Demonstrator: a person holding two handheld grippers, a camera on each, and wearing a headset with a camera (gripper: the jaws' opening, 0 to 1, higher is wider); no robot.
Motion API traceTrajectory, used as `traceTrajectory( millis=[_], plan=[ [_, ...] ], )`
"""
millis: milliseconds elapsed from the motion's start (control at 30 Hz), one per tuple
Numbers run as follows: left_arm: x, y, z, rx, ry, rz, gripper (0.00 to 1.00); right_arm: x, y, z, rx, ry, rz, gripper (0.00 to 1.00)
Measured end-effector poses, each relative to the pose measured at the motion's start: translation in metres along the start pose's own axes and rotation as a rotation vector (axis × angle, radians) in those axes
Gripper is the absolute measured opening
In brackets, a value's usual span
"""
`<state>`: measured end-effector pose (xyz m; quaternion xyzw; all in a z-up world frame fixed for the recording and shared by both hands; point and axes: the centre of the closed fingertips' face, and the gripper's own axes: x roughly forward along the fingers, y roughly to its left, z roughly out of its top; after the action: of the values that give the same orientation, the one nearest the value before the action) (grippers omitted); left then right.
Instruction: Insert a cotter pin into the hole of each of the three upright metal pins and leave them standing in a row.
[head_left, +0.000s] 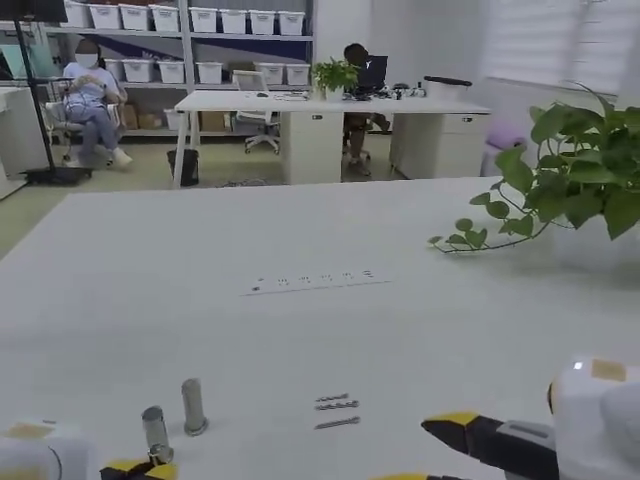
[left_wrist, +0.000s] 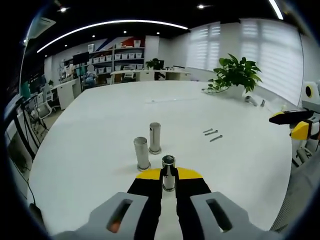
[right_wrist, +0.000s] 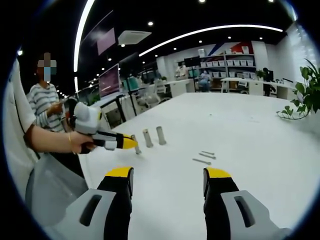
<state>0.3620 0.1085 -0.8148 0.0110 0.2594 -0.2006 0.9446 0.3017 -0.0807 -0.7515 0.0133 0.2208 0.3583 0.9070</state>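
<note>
Pinching an upright metal pin (left_wrist: 168, 164) on the table (left_wrist: 100, 120), left claw (left_wrist: 169, 177), right claw (right_wrist: 169, 174) spread wide.

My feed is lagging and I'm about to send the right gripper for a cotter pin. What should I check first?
1. Left gripper shut on near pin: ok.
2. Near pin upright: ok.
3. Middle pin and far pin standing: ok.
4. Right gripper open, empty: ok.
5. Three cotter pins loose on table: ok.
6. Near pin's hole facing right gripper: cannot tell.
</note>
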Motion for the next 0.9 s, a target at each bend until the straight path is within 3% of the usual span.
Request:
traceTrajectory(
  millis=[400,467,900],
  plan=[
    [0.017,-0.013,-0.012,0.023,0.014,-0.025,0.07,-0.002,-0.003,-0.002,0.005,0.008,-0.008,0.58],
    [0.016,-0.014,-0.009,0.034,-0.004,-0.025,0.07,-0.002,-0.004,-0.001,0.004,0.007,-0.01,0.58],
    [0.018,-0.016,-0.008,0.092,-0.001,-0.021,0.07,0.0,-0.006,-0.005,0.013,0.023,-0.01,0.58]
  ],
)
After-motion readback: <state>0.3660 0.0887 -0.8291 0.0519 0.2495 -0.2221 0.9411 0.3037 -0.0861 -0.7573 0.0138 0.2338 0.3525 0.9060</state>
